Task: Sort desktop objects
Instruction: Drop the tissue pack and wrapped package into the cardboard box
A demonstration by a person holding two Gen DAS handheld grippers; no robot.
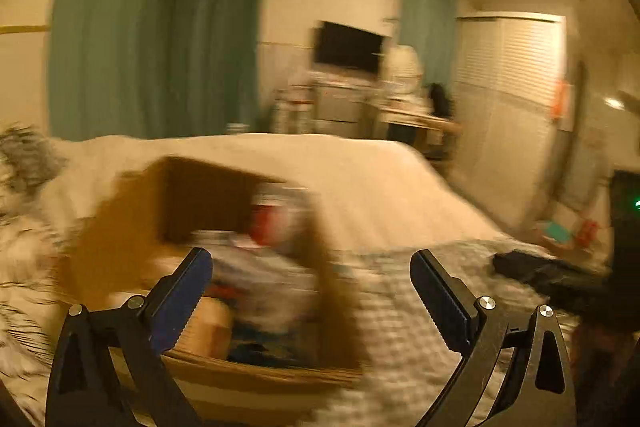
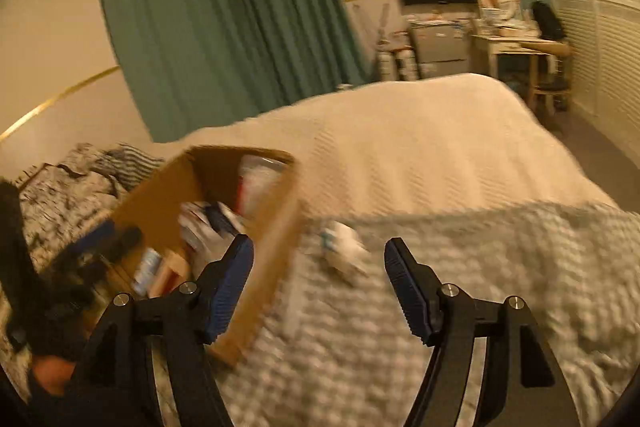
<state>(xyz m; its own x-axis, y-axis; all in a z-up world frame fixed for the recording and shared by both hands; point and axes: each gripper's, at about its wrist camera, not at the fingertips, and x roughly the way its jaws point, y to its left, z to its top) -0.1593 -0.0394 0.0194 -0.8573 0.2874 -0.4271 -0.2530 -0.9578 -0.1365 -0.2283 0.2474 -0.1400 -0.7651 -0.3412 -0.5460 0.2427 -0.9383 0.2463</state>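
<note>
An open brown cardboard box (image 1: pixel 132 227) sits on the bed, holding several blurred packets and papers (image 1: pixel 272 267). My left gripper (image 1: pixel 310 291) is open and empty, its left finger over the box and its right finger over the grey blanket. In the right wrist view the same box (image 2: pixel 276 239) lies left of centre. My right gripper (image 2: pixel 318 287) is open and empty above the blanket. A small white and blue object (image 2: pixel 344 247) lies on the blanket just beyond its fingertips. The left gripper (image 2: pixel 92 247) shows blurred at the box's left side.
A cream bedspread (image 2: pixel 420 147) covers the far half of the bed; a grey knobbly blanket (image 2: pixel 500 267) covers the near half. Patterned bedding (image 2: pixel 60 187) lies left. A dark object (image 1: pixel 532 267) lies on the blanket at right. Green curtains, a TV and a desk stand behind.
</note>
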